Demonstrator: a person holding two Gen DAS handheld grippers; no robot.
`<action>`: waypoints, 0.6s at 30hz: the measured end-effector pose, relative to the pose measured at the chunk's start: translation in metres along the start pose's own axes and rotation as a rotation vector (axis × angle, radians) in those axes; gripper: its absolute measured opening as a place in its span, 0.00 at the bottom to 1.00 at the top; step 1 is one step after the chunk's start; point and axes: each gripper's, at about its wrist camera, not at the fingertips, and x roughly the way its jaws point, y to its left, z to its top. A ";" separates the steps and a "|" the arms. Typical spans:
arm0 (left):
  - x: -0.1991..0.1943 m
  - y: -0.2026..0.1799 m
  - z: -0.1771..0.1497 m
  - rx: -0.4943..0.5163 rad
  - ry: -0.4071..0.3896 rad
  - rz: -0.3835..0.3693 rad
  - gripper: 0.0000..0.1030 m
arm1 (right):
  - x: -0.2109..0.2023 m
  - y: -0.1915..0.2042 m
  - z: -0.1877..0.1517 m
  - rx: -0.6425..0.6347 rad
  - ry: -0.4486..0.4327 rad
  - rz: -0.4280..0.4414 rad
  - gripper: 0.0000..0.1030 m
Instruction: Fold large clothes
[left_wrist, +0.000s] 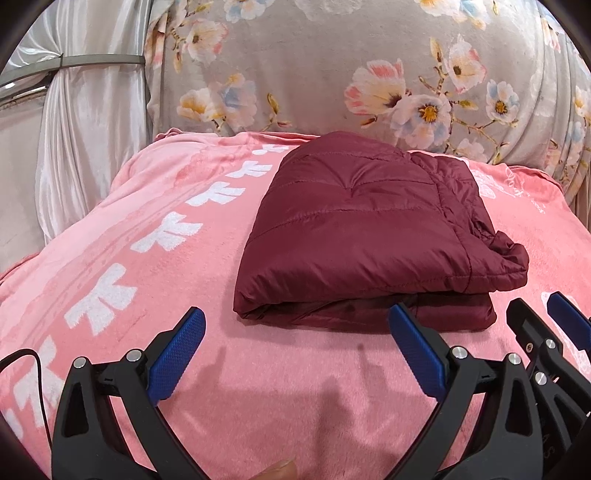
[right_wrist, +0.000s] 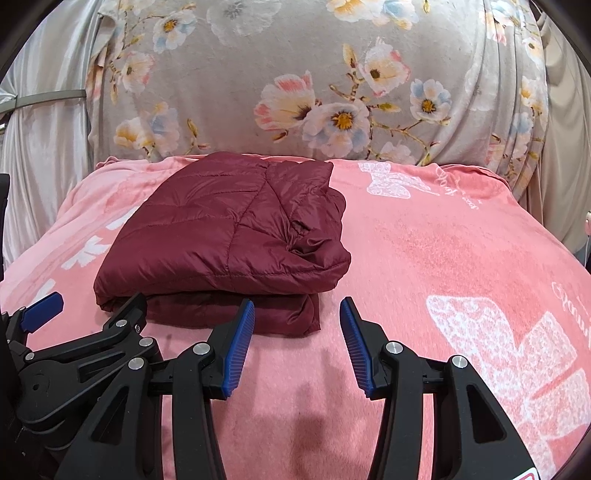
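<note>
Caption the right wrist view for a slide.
Folded maroon jacket lies on a pink blanket; right gripper open and empty just short of it, left gripper alongside.

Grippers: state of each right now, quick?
Left gripper: open, holding nothing.
Right gripper: open, holding nothing; the folded jacket lies ahead.
</note>
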 end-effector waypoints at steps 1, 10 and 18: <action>0.000 0.000 0.000 0.001 0.002 0.001 0.94 | -0.001 0.000 0.000 -0.001 0.000 -0.003 0.47; 0.001 0.000 -0.001 0.002 0.000 0.001 0.94 | -0.002 0.000 -0.001 -0.008 -0.016 -0.015 0.47; 0.000 0.000 -0.002 0.003 -0.009 0.003 0.93 | -0.003 0.003 -0.002 -0.007 -0.018 -0.020 0.47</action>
